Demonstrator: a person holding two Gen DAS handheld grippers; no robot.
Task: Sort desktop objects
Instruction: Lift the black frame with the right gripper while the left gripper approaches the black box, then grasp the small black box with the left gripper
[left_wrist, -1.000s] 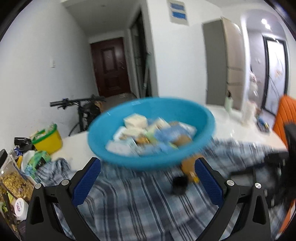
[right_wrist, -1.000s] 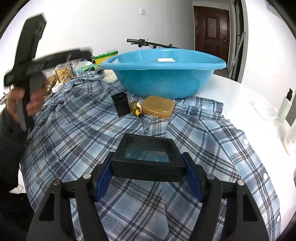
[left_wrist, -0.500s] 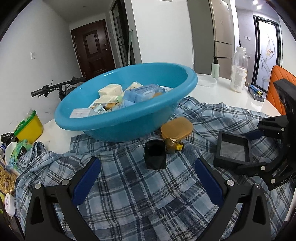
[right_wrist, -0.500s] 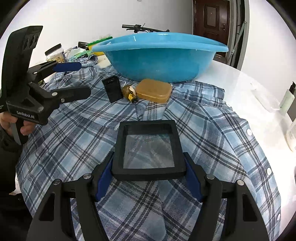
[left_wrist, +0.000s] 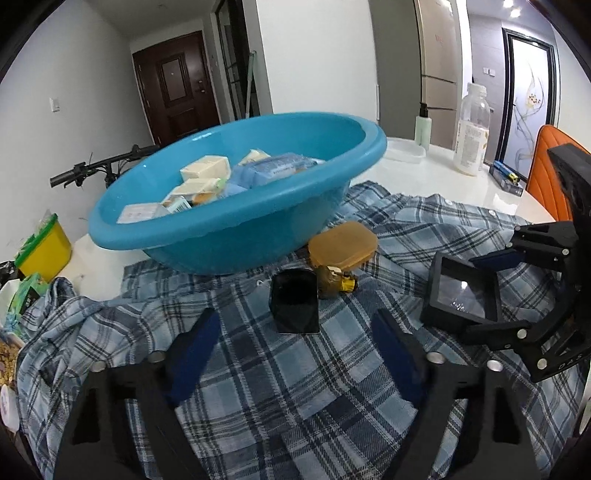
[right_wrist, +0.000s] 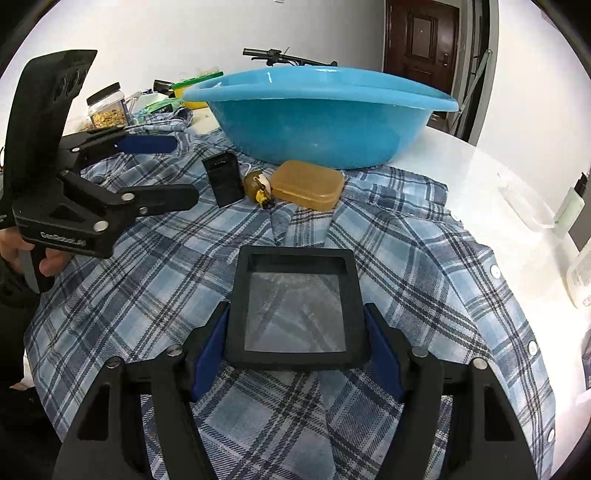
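The right gripper (right_wrist: 295, 350) clamps the black square frame (right_wrist: 293, 310) at lower centre, lifted clear, likely bound for the blue basin (right_wrist: 321, 122) above it. The left gripper (left_wrist: 295, 350) is closing on nothing, aimed at the small black case (left_wrist: 295, 304) mid-frame. A plaid shirt (left_wrist: 295, 387) covers the white table (right_wrist: 480, 166)
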